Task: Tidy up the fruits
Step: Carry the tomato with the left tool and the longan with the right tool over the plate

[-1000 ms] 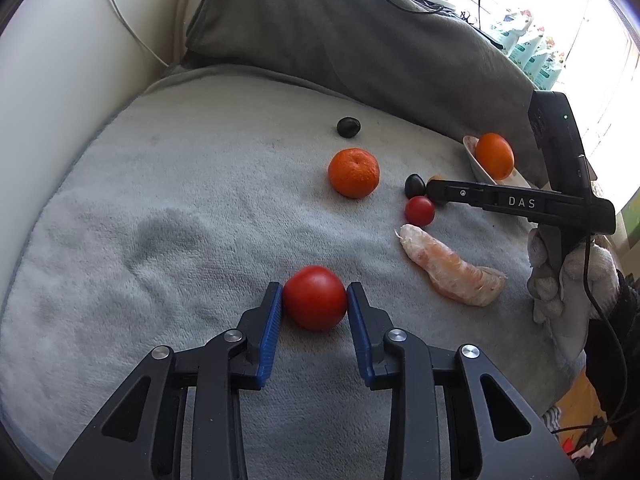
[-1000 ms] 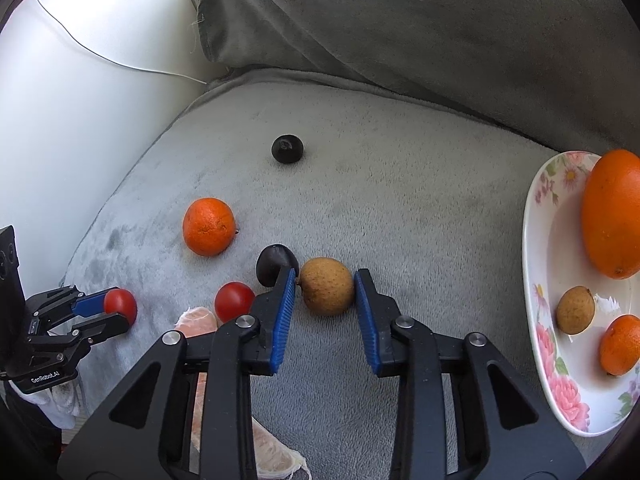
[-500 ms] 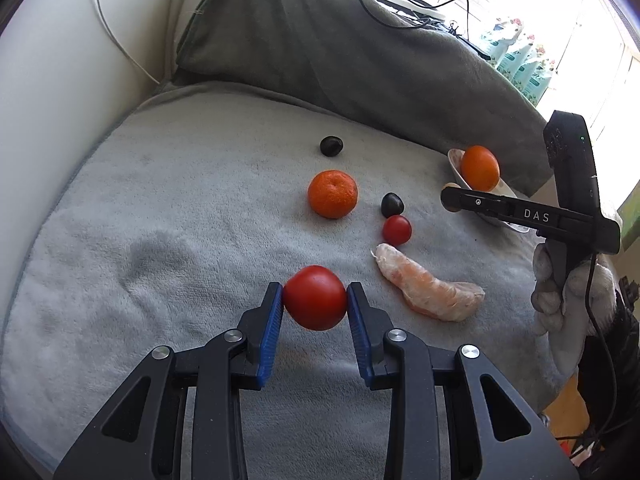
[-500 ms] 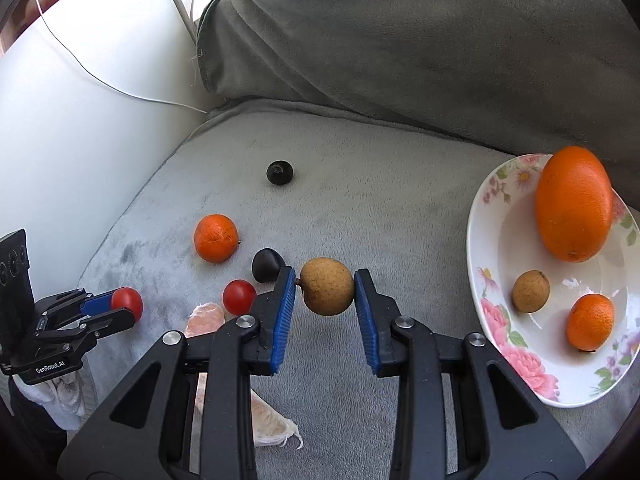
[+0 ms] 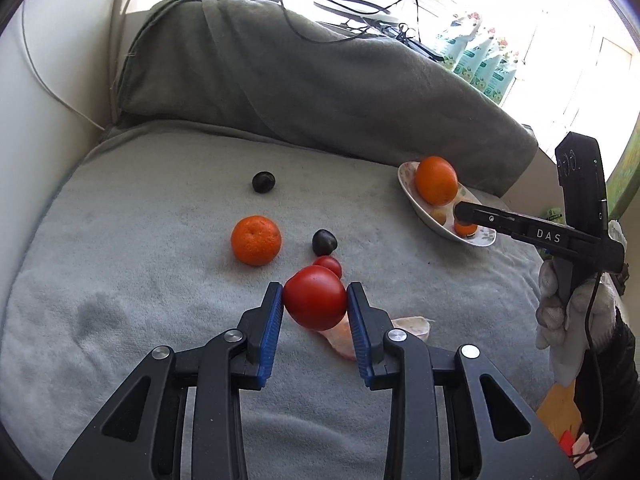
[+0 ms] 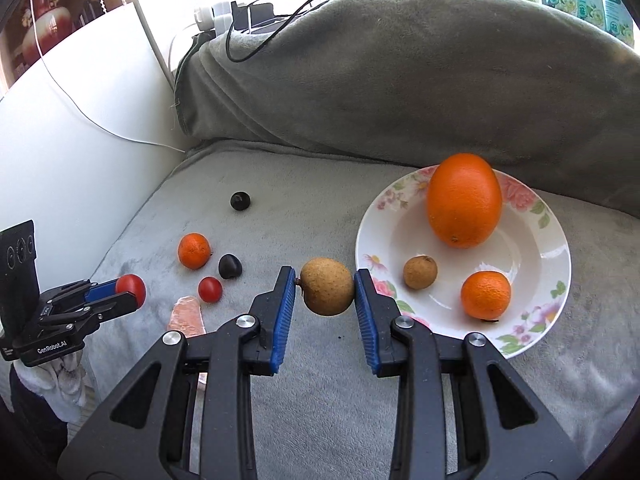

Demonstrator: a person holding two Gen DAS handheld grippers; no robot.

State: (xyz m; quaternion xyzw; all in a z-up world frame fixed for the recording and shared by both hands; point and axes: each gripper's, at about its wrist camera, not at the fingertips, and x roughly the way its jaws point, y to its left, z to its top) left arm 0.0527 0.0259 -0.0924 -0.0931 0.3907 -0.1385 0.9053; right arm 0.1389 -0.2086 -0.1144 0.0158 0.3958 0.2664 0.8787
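Orange [image 6: 464,200] in plate [image 6: 372,216], mandarin [image 6: 194,251] left on blanket [image 6: 304,216]

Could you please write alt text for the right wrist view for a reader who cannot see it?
The right gripper holds a brown round fruit above a grey blanket, beside a floral plate holding a large orange, a small mandarin and another brown fruit. At left, the left gripper holds a red tomato.

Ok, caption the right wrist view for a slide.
Right tongs carry a brown fruit toward the floral plate of oranges.
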